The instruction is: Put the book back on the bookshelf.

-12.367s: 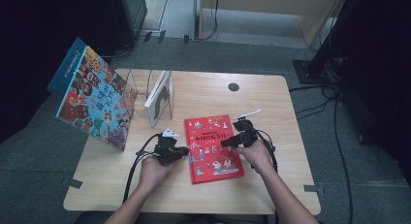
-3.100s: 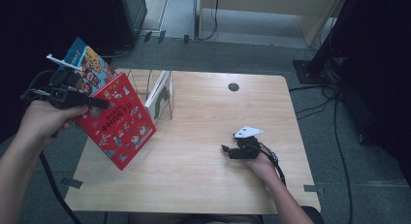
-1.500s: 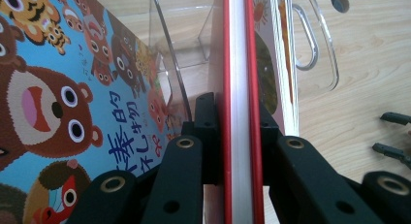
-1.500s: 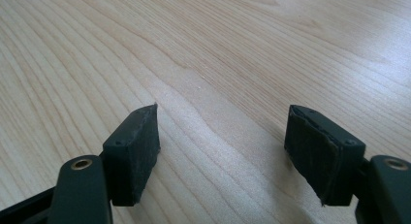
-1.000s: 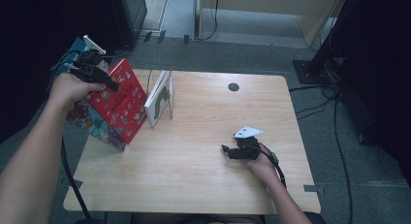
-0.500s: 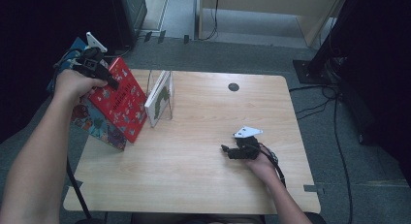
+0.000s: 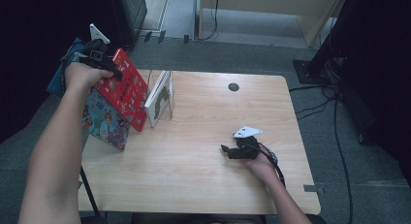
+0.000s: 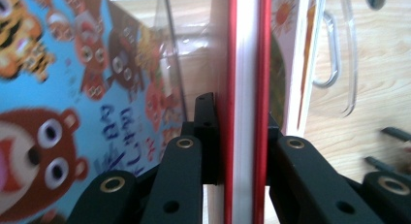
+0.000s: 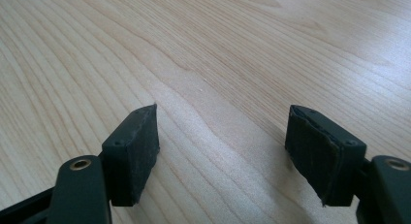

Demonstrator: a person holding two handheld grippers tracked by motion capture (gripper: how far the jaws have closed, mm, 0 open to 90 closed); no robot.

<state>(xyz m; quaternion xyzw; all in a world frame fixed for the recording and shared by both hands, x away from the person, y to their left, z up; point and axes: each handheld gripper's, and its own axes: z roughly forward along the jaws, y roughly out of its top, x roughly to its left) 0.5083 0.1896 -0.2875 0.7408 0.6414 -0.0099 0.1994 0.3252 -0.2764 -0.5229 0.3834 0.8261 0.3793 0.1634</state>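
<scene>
Three books were in sight on the counter (image 7: 203, 151): a red book (image 7: 127, 90), a blue book (image 7: 104, 122) printed with cartoon animals, and a white book (image 7: 157, 95) standing in a clear stand (image 7: 167, 105). There were two tools.

The left tool (image 7: 104, 61) was clamped on the upper edge of the red book, its jaws having just closed a little further on it. In the left gripper view the red book (image 8: 245, 103) ran edge-on between the pads, two thin red covers around a white block of pages. It stood tilted at the counter's left end, leaning against the blue book (image 8: 72, 88), just beside the clear stand (image 8: 339, 54). Its cover was crowded with small pictures.

The right tool (image 9: 220, 146) rested low over bare wood near the counter's right side, jaws apart and holding nothing.
</scene>
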